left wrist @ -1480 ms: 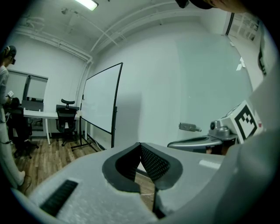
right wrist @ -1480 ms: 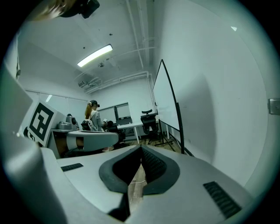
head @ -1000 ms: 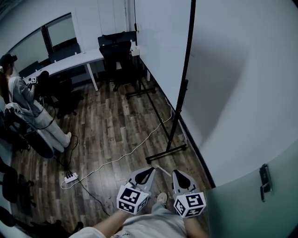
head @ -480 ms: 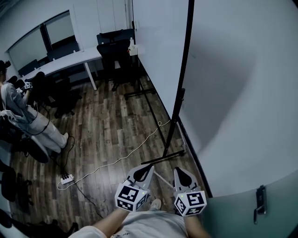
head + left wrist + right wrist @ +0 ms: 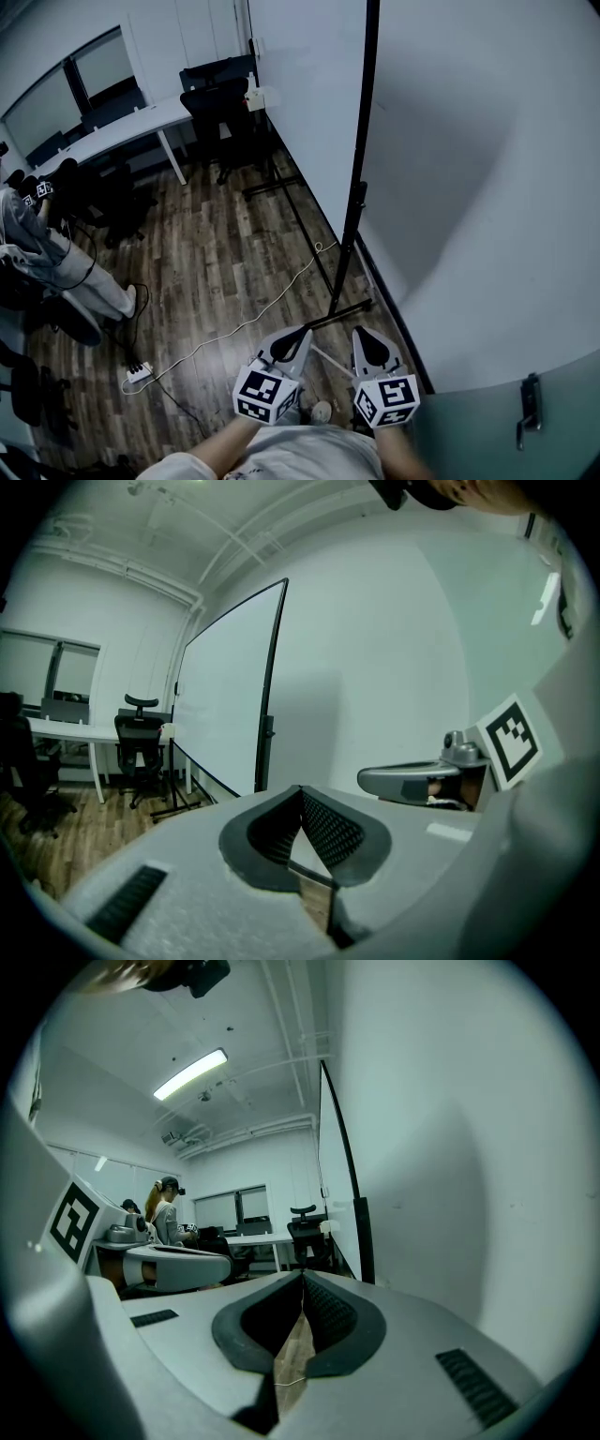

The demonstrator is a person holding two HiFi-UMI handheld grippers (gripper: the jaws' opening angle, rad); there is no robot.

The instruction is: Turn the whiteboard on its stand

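The whiteboard [image 5: 300, 94] stands nearly edge-on ahead, close along the right wall. Its black upright [image 5: 358, 169] runs down to a foot bar [image 5: 337, 315] on the wood floor. Low in the head view, just short of that foot, are my left gripper [image 5: 298, 334] and right gripper [image 5: 364, 334], side by side, both shut and empty. In the left gripper view the whiteboard [image 5: 225, 686] and its upright [image 5: 269, 714] rise beyond the left gripper [image 5: 300, 790]. In the right gripper view the upright [image 5: 361, 1237] stands past the right gripper [image 5: 303, 1275].
A white desk [image 5: 112, 131] and black office chairs [image 5: 220, 98] fill the far end. A person [image 5: 37, 239] stands at the left edge. A power strip [image 5: 139, 373] and white cable [image 5: 246, 322] lie on the floor. A door with handle [image 5: 530, 405] is at the lower right.
The view has crept forward and swung right: the whiteboard's upright and foot sit a little nearer, and the person has slid toward the left edge. Both grippers stay shut and low.
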